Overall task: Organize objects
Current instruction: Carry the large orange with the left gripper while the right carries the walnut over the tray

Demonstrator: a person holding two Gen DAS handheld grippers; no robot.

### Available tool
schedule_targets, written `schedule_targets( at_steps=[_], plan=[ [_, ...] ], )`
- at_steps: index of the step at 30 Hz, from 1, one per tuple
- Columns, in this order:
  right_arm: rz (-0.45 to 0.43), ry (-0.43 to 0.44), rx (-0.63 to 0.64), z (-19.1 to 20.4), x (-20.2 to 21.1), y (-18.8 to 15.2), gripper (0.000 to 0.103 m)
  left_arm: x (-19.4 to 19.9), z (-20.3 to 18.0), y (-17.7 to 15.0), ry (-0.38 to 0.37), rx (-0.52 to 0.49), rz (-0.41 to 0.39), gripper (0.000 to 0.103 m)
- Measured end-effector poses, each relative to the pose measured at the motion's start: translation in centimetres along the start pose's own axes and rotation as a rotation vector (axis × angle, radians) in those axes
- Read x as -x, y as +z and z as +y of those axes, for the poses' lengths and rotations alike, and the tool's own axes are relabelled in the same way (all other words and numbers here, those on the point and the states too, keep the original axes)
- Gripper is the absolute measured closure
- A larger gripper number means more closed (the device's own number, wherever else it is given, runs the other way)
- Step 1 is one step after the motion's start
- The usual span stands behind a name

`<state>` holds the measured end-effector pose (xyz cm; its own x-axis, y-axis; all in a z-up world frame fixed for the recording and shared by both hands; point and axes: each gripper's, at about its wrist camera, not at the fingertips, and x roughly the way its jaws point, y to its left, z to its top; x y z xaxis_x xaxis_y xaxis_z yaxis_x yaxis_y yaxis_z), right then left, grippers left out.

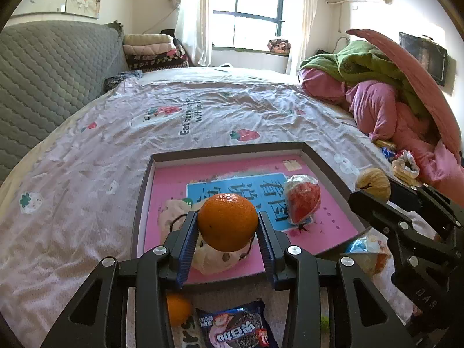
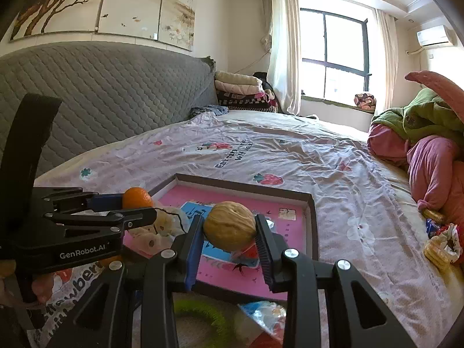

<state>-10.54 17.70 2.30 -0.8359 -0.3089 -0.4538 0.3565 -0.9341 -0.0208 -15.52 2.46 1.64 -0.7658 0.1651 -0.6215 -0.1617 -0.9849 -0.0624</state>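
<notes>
The fingers [image 1: 190, 240] of the left gripper [image 1: 227, 233] are closed on an orange [image 1: 227, 221], and those of the right gripper [image 2: 229, 236] hold a walnut [image 2: 229, 225]; both fruits hang clear above the tray [image 1: 232, 148], a shallow dark-rimmed box with a pink printed sheet on its floor, which sits on the bed [image 1: 87, 159] and serves as the landmark here. Inside the tray, near its front left corner, lies a pale cloth pouch [image 1: 214, 256] directly under the orange; toward the tray's right side lies a red thing wrapped in clear film [image 1: 303, 200]. Outside the tray, just off its front edge, sit a second orange [image 1: 178, 308] and a dark snack packet [image 1: 237, 326]; off its right front corner lies another wrapped snack [image 1: 366, 250], and well right of the tray, against the heaped pink and green bedding [image 1: 377, 95], more small wrapped items [image 1: 404, 166]. The step in hand looks like carrying both fruits in for placing at once. The next move calls for lowering each one onto a bare patch of the pink floor, the orange shifted off the pouch so it does not roll, the walnut set left of the red item, then spreading the fingers only once each fruit rests.
</notes>
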Motion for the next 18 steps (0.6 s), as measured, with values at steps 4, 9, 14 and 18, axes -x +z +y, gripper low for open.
schedule_targets(
  at_steps=[4,9,14,18],
  plan=[
    [-0.006,-0.015,0.001,-0.5,-0.2,0.3,0.068,-0.2,0.2,0.3,-0.003,0.006,-0.007,0.062],
    [0.004,-0.03,-0.002,-1.3,-0.7,0.5,0.068,-0.8,0.2,0.4,-0.02,0.003,-0.001,0.062],
    [0.034,-0.037,-0.01,-1.9,-1.5,0.2,0.068,-1.7,0.0,0.2,-0.048,0.002,0.024,0.062],
    [0.071,-0.034,-0.024,-2.3,-2.2,-0.4,0.068,-2.6,-0.2,-0.1,-0.069,-0.01,0.058,0.062]
  ],
)
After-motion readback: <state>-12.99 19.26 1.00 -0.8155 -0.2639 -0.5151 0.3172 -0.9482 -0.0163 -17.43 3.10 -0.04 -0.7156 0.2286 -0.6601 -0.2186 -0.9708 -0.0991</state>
